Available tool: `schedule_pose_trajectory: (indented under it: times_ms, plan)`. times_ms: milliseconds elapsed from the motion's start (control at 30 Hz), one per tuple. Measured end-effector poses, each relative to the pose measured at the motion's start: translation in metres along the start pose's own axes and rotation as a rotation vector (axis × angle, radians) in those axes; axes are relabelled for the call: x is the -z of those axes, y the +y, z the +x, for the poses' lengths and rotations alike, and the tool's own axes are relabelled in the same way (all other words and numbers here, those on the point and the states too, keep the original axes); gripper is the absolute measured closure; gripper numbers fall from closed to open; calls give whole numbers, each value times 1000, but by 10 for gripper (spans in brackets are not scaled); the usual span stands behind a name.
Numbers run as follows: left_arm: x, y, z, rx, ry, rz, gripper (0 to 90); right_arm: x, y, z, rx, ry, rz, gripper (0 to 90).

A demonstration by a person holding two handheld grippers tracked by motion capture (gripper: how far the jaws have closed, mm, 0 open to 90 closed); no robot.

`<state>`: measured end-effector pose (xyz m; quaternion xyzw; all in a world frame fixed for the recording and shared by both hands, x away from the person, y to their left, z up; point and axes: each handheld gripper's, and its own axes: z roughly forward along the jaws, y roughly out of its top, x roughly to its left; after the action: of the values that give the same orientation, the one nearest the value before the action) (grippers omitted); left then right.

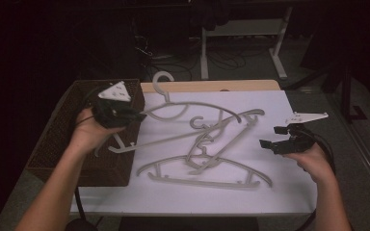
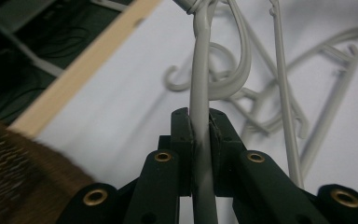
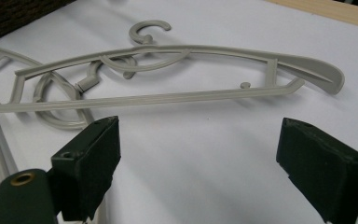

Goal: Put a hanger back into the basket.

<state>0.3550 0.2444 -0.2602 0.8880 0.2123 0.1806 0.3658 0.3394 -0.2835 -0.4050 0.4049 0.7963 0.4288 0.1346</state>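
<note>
My left gripper (image 1: 142, 115) is shut on the shoulder of a grey plastic hanger (image 1: 197, 104) and holds it raised above the white sheet, hook pointing away. In the left gripper view the pads (image 2: 216, 128) pinch the hanger's bar (image 2: 200, 70) between them (image 2: 200, 119). Other grey hangers lie tangled on the sheet: one tilted (image 1: 231, 137) and one flat near the front (image 1: 202, 182). At the right, my right gripper (image 1: 270, 136) hovers open with nothing between its jaws (image 3: 198, 144). A hanger (image 3: 168, 98) lies on the sheet just beyond them.
A brown wicker basket (image 1: 62, 139) stands at the left edge of the table, right beside my left hand. The white sheet (image 1: 270, 192) covers the table, with a wooden edge (image 1: 212, 85) at the back. Desk legs and cables stand on the dark floor beyond.
</note>
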Motion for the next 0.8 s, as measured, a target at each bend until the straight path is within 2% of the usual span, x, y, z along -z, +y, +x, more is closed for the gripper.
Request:
schedule_pose_trajectory:
  times_ms: [33, 67, 100, 133, 167, 200, 300, 367, 433, 567, 600, 633, 800]
  plan:
    - [0, 0, 0, 0, 0, 0, 826, -1, 0, 1, -2, 1, 5, 133]
    - [14, -5, 12, 20, 38, -5, 826, -3, 0, 1, 2, 2, 9, 133]
    - [14, -5, 12, 20, 38, -5, 825, -3, 0, 1, 2, 2, 9, 133]
    - [26, -11, 24, 41, 77, -5, 826, -5, 0, 3, 10, 6, 19, 129]
    - [26, -11, 24, 41, 77, -5, 826, -6, 0, 4, 11, 6, 22, 127]
    - [38, -20, 35, 64, 110, -3, 825, -7, 0, 4, 13, 6, 23, 125]
    - [47, -29, 45, 91, 142, 0, 825, -8, 0, 5, 16, 5, 28, 124]
    - [61, -47, 59, 130, 185, 12, 825, -10, 0, 5, 17, 5, 33, 123]
    - [65, -53, 63, 144, 202, 14, 825, -11, 0, 5, 20, 4, 35, 123]
    - [81, -78, 77, 210, 254, 11, 825, -13, 0, 6, 20, 2, 42, 122]
    - [89, -88, 83, 236, 280, 11, 825, -14, 0, 7, 21, 4, 45, 122]
    - [89, -88, 83, 236, 280, 11, 825, -14, 0, 7, 21, 4, 45, 122]
    - [113, -114, 97, 295, 348, 22, 825, -15, 0, 7, 21, 4, 52, 121]
